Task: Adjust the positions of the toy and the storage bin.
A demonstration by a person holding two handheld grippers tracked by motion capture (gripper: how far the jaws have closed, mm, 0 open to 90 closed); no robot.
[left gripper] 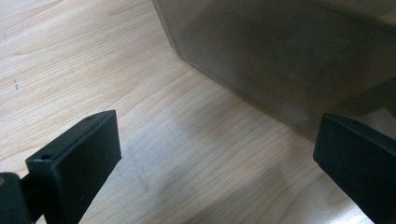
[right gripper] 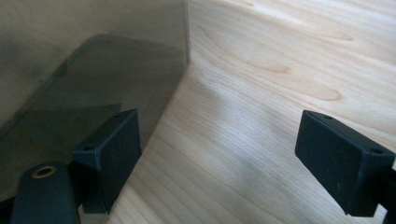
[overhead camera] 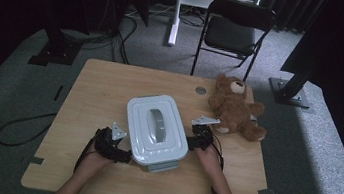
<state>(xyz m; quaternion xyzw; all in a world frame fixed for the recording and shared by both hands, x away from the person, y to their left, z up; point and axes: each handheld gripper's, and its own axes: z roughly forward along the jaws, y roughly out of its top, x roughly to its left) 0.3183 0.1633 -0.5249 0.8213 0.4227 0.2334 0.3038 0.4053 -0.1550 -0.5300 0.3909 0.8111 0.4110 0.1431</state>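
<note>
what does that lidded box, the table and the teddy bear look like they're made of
Box: probably plastic, pale glossy lid, smoky translucent walls seen in the gripper views. Table: light wood or wood-look laminate, with visible grain, matte. Teddy bear: brown plush fabric, fuzzy outline.

Looking down and forward from above the person's side in the high view, taking in the whole table (overhead camera: 111,84), the lidded box (overhead camera: 157,128) and the floor beyond. Riding low and very close in both gripper views, facing along the jaws at the box (left gripper: 289,60) wall (right gripper: 88,60) and tabletop (right gripper: 280,70) from opposite sides; sharing box and wood with the high view
</note>
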